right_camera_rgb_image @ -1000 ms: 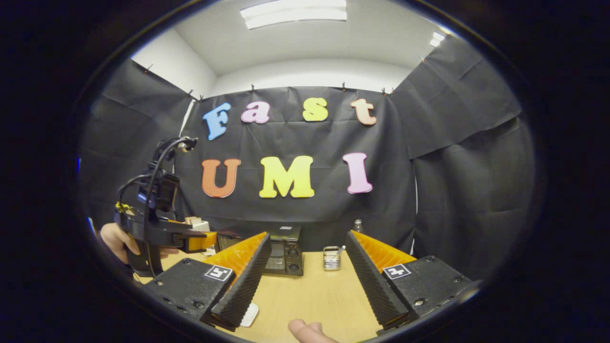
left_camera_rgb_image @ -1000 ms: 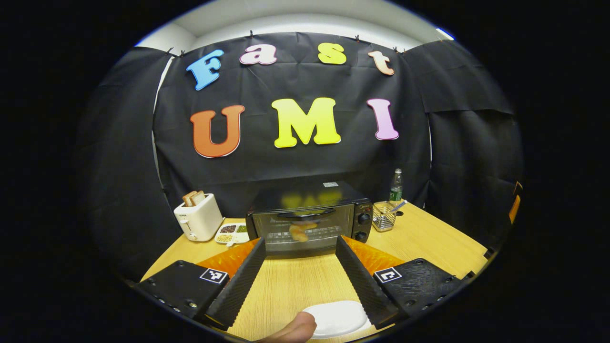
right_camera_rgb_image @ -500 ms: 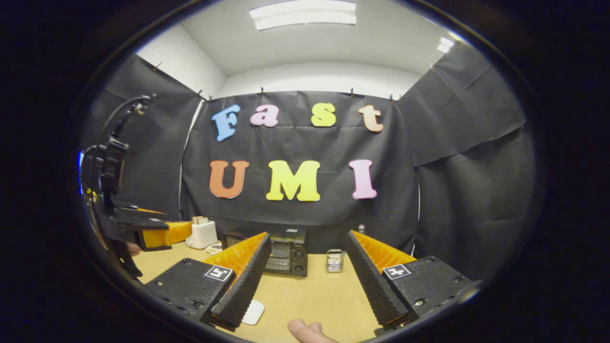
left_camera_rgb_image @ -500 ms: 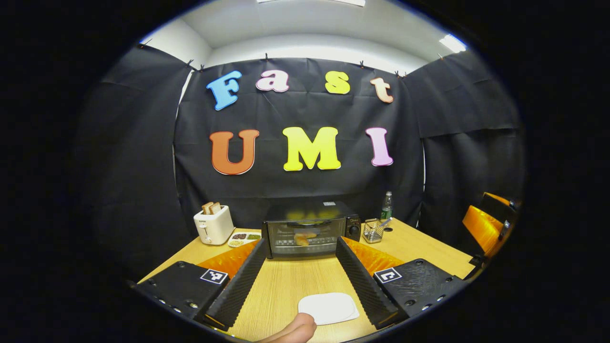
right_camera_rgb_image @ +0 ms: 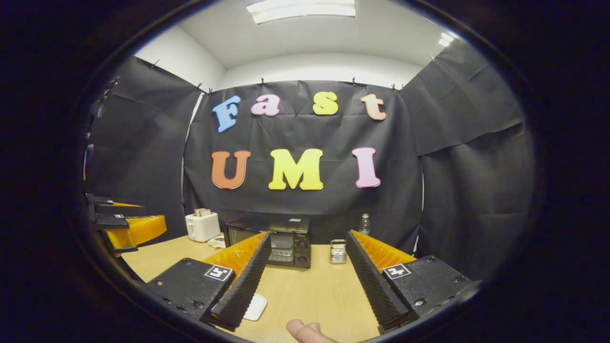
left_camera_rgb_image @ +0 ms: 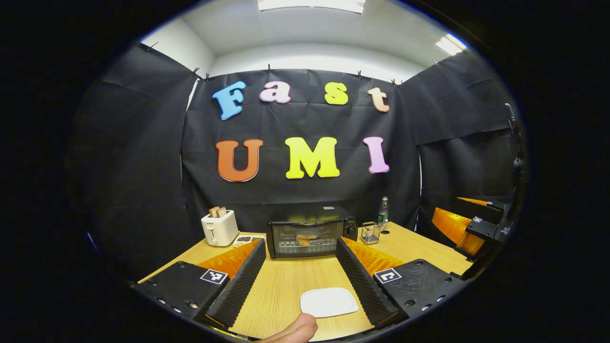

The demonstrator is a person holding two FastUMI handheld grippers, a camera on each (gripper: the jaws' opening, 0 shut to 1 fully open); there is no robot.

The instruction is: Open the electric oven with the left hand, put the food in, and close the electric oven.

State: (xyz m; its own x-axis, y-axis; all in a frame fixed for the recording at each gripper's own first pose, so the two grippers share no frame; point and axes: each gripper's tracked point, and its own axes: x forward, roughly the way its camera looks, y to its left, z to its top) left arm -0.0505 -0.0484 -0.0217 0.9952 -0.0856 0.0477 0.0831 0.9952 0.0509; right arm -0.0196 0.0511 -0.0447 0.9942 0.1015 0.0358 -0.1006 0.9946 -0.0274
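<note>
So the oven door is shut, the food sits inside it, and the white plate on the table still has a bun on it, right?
Not quite. In the left gripper view the white plate is bare. The rest holds: the oven has its door shut, and the food shows behind its glass.

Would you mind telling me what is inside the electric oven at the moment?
Through the closed glass door of the electric oven, a golden piece of food sits on the rack. The interior beyond it is too dim and reflective to make out.
</note>
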